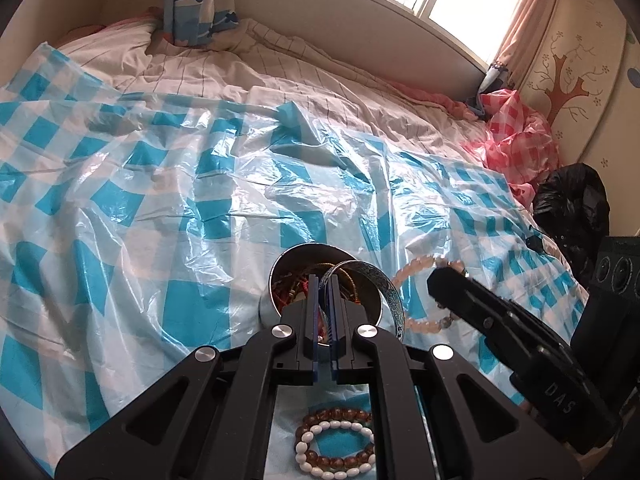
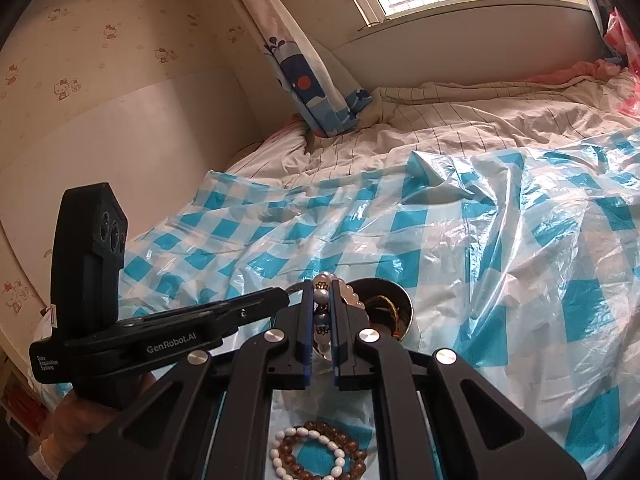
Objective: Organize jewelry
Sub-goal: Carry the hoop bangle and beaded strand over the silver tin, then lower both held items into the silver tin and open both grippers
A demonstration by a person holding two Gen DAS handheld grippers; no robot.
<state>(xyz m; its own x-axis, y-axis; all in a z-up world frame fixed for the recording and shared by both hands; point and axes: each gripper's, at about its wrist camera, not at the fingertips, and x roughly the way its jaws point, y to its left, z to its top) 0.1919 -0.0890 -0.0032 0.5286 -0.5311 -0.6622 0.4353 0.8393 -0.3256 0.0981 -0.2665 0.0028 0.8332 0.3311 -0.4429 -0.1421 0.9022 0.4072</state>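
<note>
A bed (image 1: 280, 80) with a striped sheet is filling both views, and a blue and white checked plastic sheet (image 1: 140, 200) is lying over it. A pink checked plastic sheet (image 1: 516, 136) is crumpled at the far right edge, next to a black bag (image 1: 572, 204).

On the blue sheet a round metal tin (image 1: 296, 264) is standing open, with cords and beads inside it. The left gripper (image 1: 325, 292) is reaching over the tin, and its fingers are pressing narrowly on a silver patterned bangle (image 1: 390, 296), which is leaning at the rim of the tin. The right gripper (image 2: 322, 304) is just to the right of the tin, and its fingers are closing narrowly on a pink bead bracelet (image 1: 416, 270) with some grey beads; the bracelet is hanging from them above the sheet. Nearer to the person, a brown bead bracelet (image 1: 340, 416) and a white bead bracelet (image 1: 308, 436) are lying together on the sheet, one touching the other.
</note>
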